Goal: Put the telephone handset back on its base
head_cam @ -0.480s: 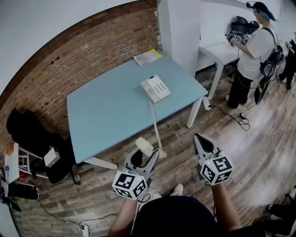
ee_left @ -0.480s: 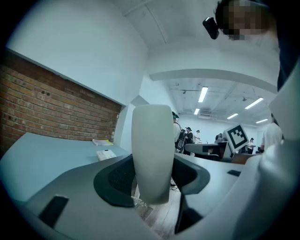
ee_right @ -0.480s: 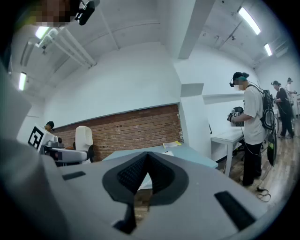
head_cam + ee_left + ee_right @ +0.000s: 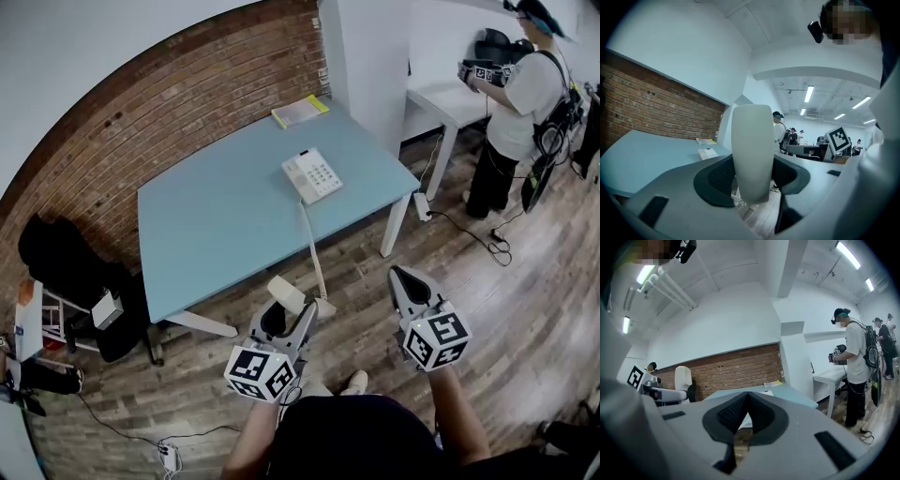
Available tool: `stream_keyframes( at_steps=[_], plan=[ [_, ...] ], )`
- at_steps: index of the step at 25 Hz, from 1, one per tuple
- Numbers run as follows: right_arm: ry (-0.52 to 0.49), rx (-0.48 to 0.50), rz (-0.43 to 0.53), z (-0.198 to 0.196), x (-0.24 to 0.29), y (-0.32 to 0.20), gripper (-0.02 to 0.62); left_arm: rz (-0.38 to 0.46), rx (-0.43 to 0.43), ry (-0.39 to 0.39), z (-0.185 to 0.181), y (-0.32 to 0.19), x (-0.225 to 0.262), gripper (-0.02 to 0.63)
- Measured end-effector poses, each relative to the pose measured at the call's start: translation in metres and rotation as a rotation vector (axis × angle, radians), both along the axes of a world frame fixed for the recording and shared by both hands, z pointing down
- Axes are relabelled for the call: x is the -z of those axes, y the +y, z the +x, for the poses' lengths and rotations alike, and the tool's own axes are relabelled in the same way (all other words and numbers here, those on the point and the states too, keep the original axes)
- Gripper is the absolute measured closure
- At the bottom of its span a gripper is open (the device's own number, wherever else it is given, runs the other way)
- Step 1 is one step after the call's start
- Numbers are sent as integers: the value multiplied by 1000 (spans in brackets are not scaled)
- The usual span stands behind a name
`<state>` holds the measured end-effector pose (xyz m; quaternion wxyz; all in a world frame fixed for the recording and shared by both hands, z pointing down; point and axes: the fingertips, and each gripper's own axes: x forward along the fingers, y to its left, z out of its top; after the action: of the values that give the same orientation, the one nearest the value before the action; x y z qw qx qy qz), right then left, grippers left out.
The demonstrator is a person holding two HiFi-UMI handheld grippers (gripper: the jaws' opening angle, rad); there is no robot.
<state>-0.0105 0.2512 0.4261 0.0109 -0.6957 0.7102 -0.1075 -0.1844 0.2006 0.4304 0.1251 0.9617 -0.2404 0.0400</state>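
The white telephone handset (image 4: 288,294) stands upright between the jaws of my left gripper (image 4: 292,317), which is shut on it. It sits off the table's near edge, above the wooden floor. Its cord (image 4: 312,248) runs up over the table edge to the white phone base (image 4: 312,176) on the blue table (image 4: 216,225). In the left gripper view the handset (image 4: 751,154) fills the gap of the left gripper (image 4: 751,180), and the base (image 4: 708,153) is small and far. My right gripper (image 4: 405,281) is shut and holds nothing; its pads meet in the right gripper view (image 4: 743,416).
A yellow-edged booklet (image 4: 300,113) lies at the table's far corner by a white pillar. A chair with dark clothes (image 4: 66,267) stands left of the table. At the back right, a person (image 4: 520,94) stands by a white table (image 4: 450,105). Cables trail on the floor.
Both grippers have edged slightly up and left, the handset still held in the left one. The person at the back right has shifted a little.
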Motion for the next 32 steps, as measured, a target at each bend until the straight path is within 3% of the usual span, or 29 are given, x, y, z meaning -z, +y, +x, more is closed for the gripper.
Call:
stream_keyframes(
  at_steps=[17,32],
  plan=[
    [-43,32,-3,27,-12,-21,583,11,13,-31,32,-15,-2,371],
    [-51,18,-35,59,-20,-98,583,-33,-6,-24,65,-94,-13,371]
  ],
)
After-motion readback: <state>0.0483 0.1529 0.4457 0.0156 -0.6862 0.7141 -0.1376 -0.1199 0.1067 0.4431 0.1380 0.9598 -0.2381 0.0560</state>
